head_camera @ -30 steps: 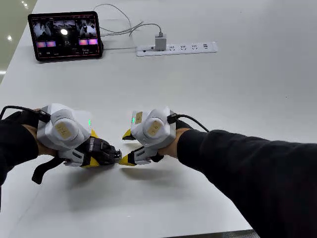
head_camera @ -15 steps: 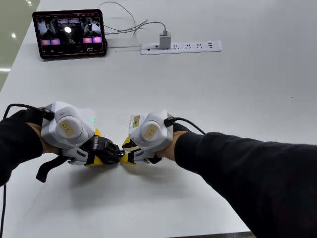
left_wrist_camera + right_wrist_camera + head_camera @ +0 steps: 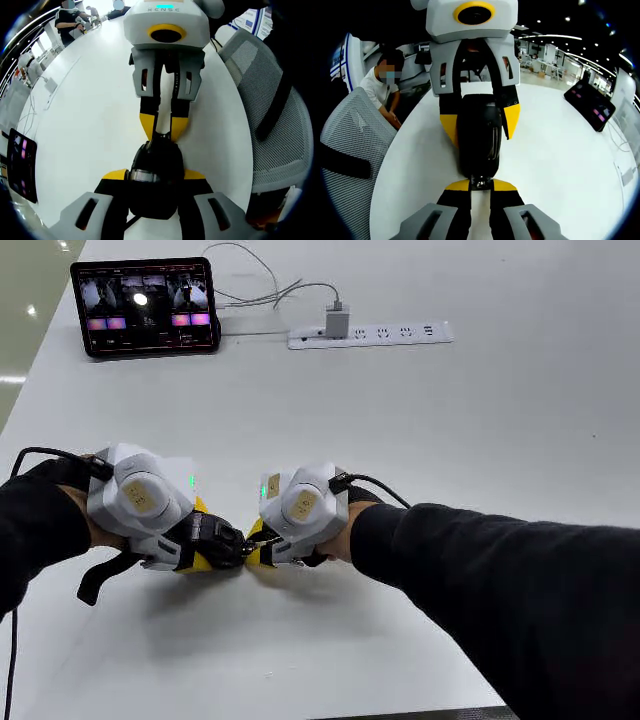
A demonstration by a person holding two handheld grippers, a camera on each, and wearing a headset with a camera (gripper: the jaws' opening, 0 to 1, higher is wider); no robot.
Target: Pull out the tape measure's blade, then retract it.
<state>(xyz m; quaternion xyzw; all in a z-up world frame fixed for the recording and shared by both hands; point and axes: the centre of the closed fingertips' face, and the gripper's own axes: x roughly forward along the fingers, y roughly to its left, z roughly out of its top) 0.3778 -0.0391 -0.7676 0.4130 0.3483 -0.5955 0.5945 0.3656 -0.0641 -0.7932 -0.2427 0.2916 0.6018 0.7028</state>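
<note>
The tape measure (image 3: 220, 543), a black case, sits low over the white table (image 3: 450, 440), well apart from the tablet (image 3: 145, 307), nearer the person and a little to the tablet's right. The left gripper (image 3: 205, 538) has its yellow-tipped jaws clamped on the case, one on each flank; in the left gripper view the case fills the gap between them. The right gripper (image 3: 258, 545) meets it nose to nose from the side farther from the tablet. Its jaws are drawn almost together and pinch the blade hook (image 3: 480, 181), the small metal tab at the mouth of the case. From where I stand hardly any blade shows; the hook lies just against the case. Both hands rest low near the table's front edge, black sleeves trailing back toward the person. Beside the tablet, to its right, lies a white power strip (image 3: 370, 335) with a charger (image 3: 337, 320) plugged in. The tablet's screen is lit. A grey mesh chair (image 3: 272, 115) stands past the table edge on the person's side.
</note>
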